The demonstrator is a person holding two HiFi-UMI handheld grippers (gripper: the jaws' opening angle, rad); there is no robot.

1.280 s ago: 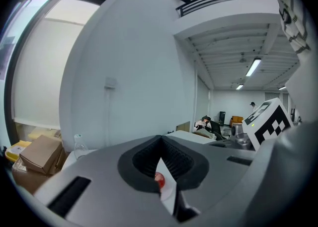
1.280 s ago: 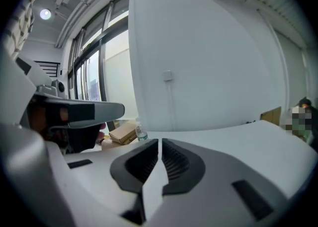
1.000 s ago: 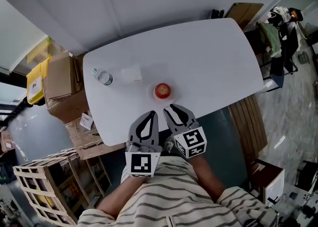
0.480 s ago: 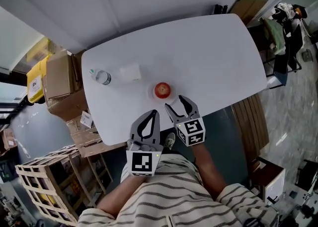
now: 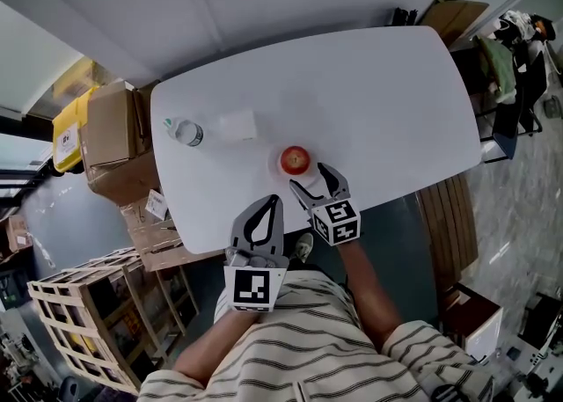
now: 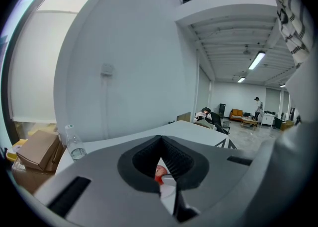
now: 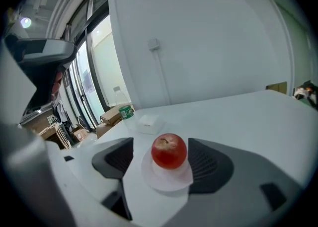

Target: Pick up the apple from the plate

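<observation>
A red apple (image 5: pixel 295 160) (image 7: pixel 169 150) rests on a small white plate (image 5: pixel 280 169) (image 7: pixel 169 180) near the front edge of the white table (image 5: pixel 369 101). My right gripper (image 5: pixel 310 179) (image 7: pixel 161 144) is just short of the apple, low over the table edge. Its jaws are opening and stand wide. The apple shows in the gap ahead of them, and neither pad touches it. My left gripper (image 5: pixel 271 205) (image 6: pixel 161 139) hangs shut and empty off the table's front edge, to the left of the right one. A sliver of the apple (image 6: pixel 159 172) shows through its jaws.
A clear water bottle (image 5: pixel 183 132) (image 7: pixel 125 109) and a small white box (image 5: pixel 238 125) (image 7: pixel 147 121) stand on the table's left part. Cardboard boxes (image 5: pixel 110 141) and a wooden crate (image 5: pixel 79 321) are on the floor at left, a slatted bench (image 5: pixel 449 215) at right.
My right gripper has moved forward and down toward the apple, and its jaws have spread from nearly shut to wide. The left gripper has hardly moved.
</observation>
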